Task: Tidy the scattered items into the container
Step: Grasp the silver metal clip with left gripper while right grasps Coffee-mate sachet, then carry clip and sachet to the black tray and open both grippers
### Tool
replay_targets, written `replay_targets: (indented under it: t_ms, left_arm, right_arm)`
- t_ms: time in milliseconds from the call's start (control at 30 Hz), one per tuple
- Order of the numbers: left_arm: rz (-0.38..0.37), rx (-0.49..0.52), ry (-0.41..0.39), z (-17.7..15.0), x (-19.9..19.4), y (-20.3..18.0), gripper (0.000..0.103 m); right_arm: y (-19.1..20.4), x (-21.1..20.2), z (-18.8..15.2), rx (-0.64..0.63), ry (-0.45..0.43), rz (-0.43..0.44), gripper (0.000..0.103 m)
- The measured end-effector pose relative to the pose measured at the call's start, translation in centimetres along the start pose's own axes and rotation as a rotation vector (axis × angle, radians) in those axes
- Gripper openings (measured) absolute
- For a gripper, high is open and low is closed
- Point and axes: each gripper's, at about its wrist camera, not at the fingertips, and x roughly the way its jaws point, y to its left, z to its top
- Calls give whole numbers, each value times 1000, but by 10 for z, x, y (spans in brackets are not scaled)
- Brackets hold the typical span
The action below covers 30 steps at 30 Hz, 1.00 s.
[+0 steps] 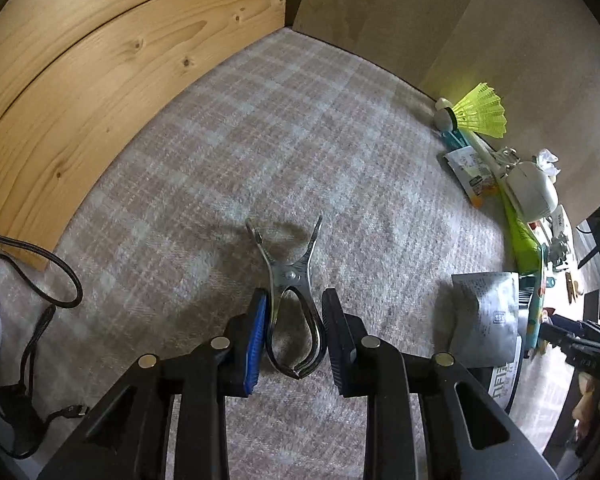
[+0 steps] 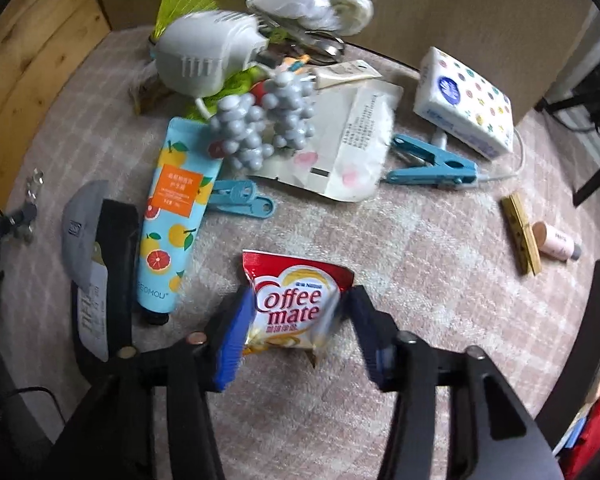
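My left gripper (image 1: 294, 300) is shut on a metal clip (image 1: 294, 280), its pads pressed on the clip's looped handles, with the clip's prongs spread over the plaid cloth. My right gripper (image 2: 300, 300) is shut on a red and white Coffee mate sachet (image 2: 294, 304), held just above the cloth. Beyond it lie a citrus-print tube (image 2: 172, 216), a grey beaded item (image 2: 260, 124), a white pouch (image 2: 344, 144), a blue clothes peg (image 2: 432, 164), a wooden peg (image 2: 522, 234), a tissue pack (image 2: 466, 102) and a white plastic device (image 2: 204, 54).
Wooden boards (image 1: 80, 92) wall the left side and a cardboard panel (image 1: 400, 12) stands behind. A yellow shuttlecock (image 1: 480, 110) and packets lie at the right in the left wrist view. A black cable (image 1: 40, 300) lies at the lower left. A black holder (image 2: 116, 264) stands at the left.
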Motion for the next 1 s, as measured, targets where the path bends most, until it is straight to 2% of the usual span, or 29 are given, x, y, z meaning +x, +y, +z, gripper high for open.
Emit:
replay_targets:
  t_ms: [100,133,167,233,433,600,733,867,933,1000]
  left_arm:
    - [-8,5,1,-3,-1,0,26]
    - [-12,2,-1,-4,-2,0,26]
    - [-19,-2,-3,-5,-4,-1,25]
    - [-24,3,-7,-6,-6,-3,25]
    - [-27,11,-16,-6,-10,-5,25]
    - [-47,25,-38,-8,-26,-8,25]
    - [-63,38,-59,-9,-43,-8,25]
    - [-85,59,-65,-11,-52,-13,25]
    - [-99,64,-70,-12,-58,-15,25]
    - [-109,77,-82,-13,-65,-22,25]
  right_arm:
    - [-3,-4,-1,5,-13,13,35]
    - [-5,-6,-1,21,-19,27,7]
    - [-8,-7,-1,37,-18,46,3]
    - [-14,-8,-2,69,-12,89,3]
    - [-15,-12,-5,87,-33,136,3]
    - [-17,-32,-8,104,-92,167,3]
    - [-23,-47,-13,109,-133,155,3]
    - [-41,-51,-34,124,-159,168,3]
    - [-56,-67,-57,132,-174,171,3]
    - [-64,-74,-65,142,-191,180,3]
